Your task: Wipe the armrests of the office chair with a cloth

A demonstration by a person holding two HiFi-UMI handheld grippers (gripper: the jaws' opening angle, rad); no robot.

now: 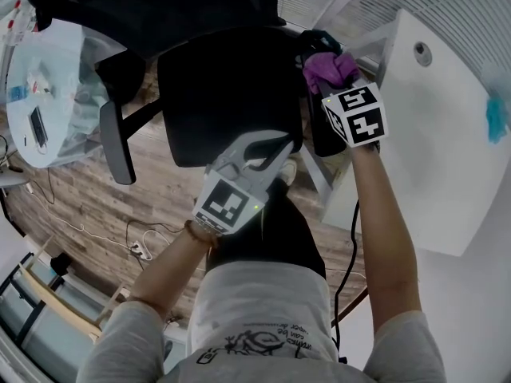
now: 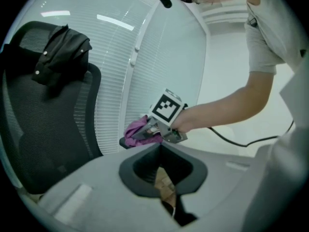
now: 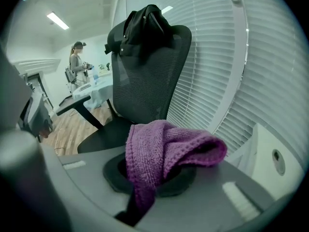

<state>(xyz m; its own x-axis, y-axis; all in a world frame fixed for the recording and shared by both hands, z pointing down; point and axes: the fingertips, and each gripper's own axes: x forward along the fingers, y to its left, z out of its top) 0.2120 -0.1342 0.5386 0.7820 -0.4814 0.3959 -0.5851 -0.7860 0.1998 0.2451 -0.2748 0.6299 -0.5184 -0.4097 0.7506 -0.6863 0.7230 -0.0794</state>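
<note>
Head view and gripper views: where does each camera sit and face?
Head view: on the person's head, looking down at the black mesh office chair; both forearms show.
Left gripper view: rides the left gripper, facing the right gripper; an arm shows.
Right gripper view: rides that gripper, facing the chair's backrest past its purple knitted cloth; only its jaws show.
All share the chair.

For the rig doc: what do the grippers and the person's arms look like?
Left gripper: pale grey body and jaws, white cube with black square markers, a small green light. Right gripper: same cube, plus a black cable trailing down. Arms bare below short sleeves of a light grey T-shirt; a thin band on the left wrist.
</note>
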